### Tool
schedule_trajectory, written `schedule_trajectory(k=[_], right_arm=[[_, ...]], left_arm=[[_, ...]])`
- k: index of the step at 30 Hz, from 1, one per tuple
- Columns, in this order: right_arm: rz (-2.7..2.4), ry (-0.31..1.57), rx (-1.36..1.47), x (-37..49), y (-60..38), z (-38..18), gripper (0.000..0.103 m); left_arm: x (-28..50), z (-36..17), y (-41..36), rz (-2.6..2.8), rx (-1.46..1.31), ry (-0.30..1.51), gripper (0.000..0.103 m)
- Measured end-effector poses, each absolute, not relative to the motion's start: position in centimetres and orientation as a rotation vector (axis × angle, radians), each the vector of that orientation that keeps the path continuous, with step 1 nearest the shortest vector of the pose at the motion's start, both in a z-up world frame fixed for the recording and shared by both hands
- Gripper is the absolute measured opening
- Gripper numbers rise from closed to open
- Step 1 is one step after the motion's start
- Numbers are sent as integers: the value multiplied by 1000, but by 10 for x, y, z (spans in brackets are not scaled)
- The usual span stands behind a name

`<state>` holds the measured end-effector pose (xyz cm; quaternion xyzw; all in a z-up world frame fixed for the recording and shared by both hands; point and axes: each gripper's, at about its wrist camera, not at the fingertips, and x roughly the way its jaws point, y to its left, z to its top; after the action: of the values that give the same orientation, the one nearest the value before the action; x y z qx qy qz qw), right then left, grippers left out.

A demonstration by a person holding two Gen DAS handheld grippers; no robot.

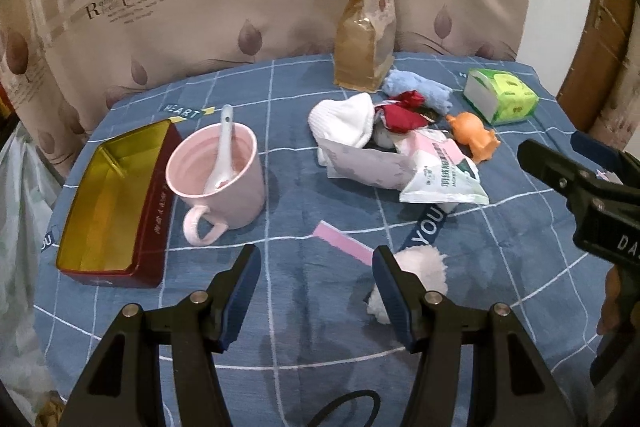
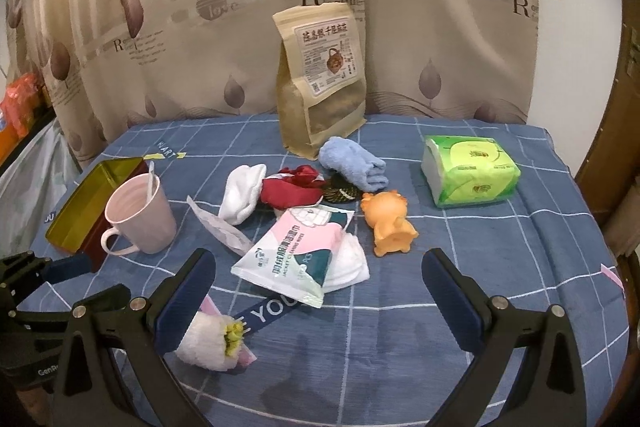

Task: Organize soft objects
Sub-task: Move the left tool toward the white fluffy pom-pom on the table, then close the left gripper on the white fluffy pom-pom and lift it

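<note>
Tablecloth [image 2: 360,347] "YOU"; wipes pack [image 2: 296,259] "JACKET CLEANING WIPES".

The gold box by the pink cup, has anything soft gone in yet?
Not yet. The gold box is bare inside. Both the left gripper and the right gripper are open, holding nothing. The white sock, blue towel and fluffy toy are left on the tablecloth.

From my left camera, the fluffy white toy [image 1: 420,267] is half hidden behind my left tool's finger. The dark patterned item [image 2: 340,193] under the red cloth [image 2: 290,193] I can't identify.
</note>
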<state>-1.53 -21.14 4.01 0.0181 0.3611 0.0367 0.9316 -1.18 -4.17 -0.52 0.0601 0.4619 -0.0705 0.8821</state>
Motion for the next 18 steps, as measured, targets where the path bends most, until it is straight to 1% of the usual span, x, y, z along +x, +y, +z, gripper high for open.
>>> schedule_trajectory(k=[18], right_arm=[[43,741,84,-20,-235,32,103]], left_arm=[[-12,-17,-57,-204,140,1010,59]])
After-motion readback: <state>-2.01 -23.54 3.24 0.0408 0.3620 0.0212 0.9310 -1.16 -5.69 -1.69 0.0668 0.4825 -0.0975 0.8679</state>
